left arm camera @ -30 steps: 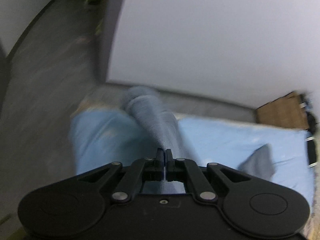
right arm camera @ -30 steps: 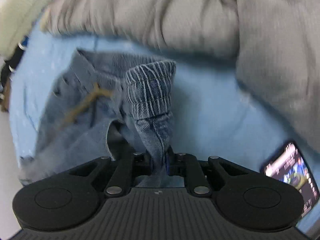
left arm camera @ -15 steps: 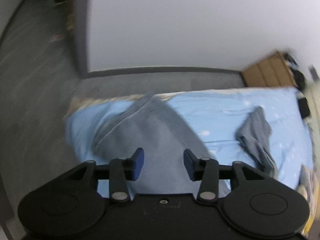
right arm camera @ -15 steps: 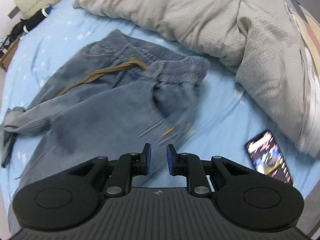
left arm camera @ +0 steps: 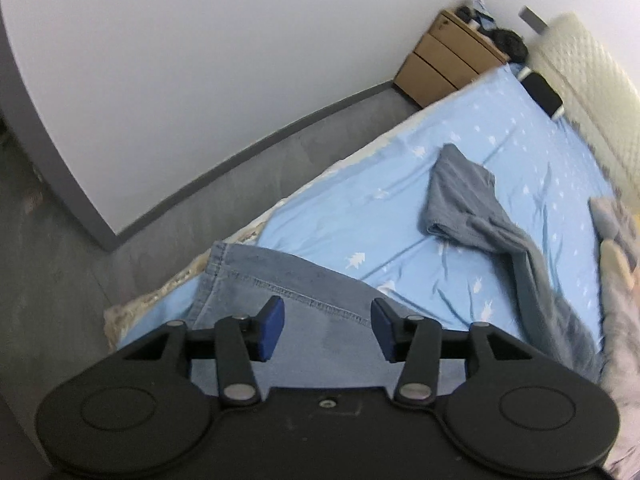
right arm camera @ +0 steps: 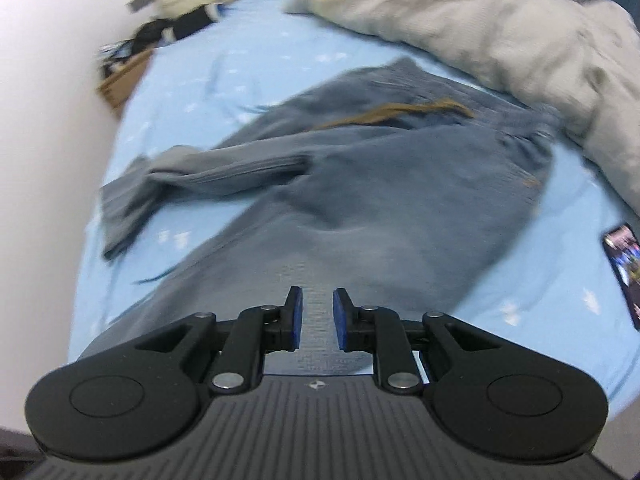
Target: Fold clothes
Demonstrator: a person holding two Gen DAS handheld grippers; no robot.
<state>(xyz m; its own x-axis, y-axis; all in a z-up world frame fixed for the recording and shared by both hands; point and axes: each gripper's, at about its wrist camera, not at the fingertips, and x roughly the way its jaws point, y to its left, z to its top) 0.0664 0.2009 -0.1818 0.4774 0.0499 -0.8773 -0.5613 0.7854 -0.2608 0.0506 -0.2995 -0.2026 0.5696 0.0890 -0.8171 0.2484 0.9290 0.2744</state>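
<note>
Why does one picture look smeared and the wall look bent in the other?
Right wrist view: motion blur smears the jeans, grey blanket and phone; only the right gripper is sharp. Left wrist view: mostly sharp, but the fisheye lens bows the wall and tilts the bed.

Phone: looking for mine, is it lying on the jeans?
No, the phone lies on the bare sheet beside the jeans.

Left hand-held gripper (left arm camera: pixel 326 330) hovering open over jeans leg (left arm camera: pixel 296 312) lying on blue bed sheet (left arm camera: pixel 360 220); grey garment (left arm camera: pixel 472 208) lying beyond.
</note>
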